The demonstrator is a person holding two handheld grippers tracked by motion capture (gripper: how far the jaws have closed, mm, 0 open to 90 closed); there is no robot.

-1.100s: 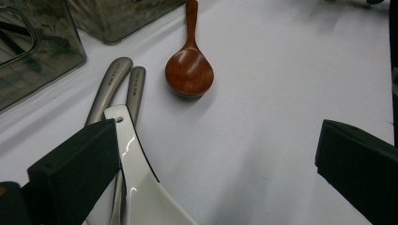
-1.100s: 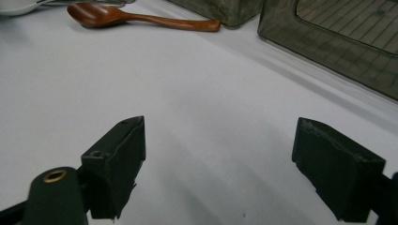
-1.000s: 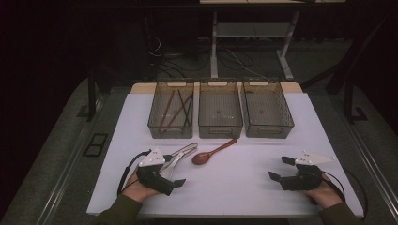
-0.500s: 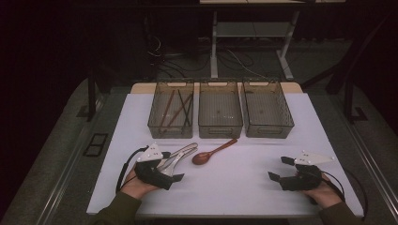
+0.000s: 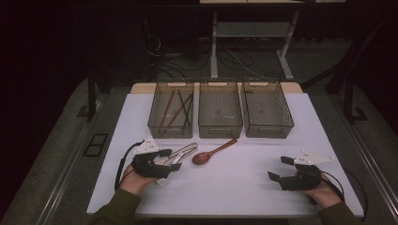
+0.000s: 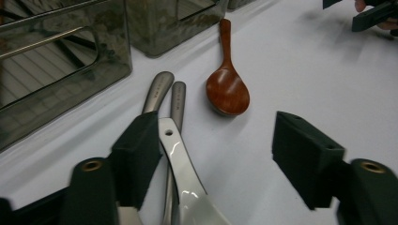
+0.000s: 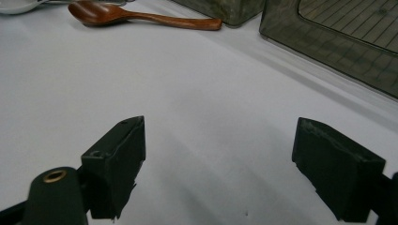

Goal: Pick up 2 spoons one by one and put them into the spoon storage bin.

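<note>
Two silver utensils [image 5: 183, 151] lie side by side on the white table, handles toward the bins. My left gripper [image 5: 171, 159] sits over their near ends. In the left gripper view the silver utensils [image 6: 174, 140] lie between the jaws of my left gripper [image 6: 220, 145], against the left pad [image 6: 136, 150], while the right pad stands well clear of them. These jaws have just been closing and remain open. A brown wooden spoon [image 5: 213, 152] [image 6: 227, 89] lies just right of the utensils. My right gripper [image 5: 279, 168] [image 7: 220, 154] rests open and empty at the front right.
Three clear bins stand in a row at the back. The left bin [image 5: 171, 131] holds several dark sticks; the middle bin [image 5: 220, 130] and the right bin [image 5: 270, 131] look empty. The white table [image 5: 244, 187] has free room between the grippers.
My left gripper's jaws have narrowed around the silver utensils, and the hand has shifted slightly. The right gripper has kept still.
</note>
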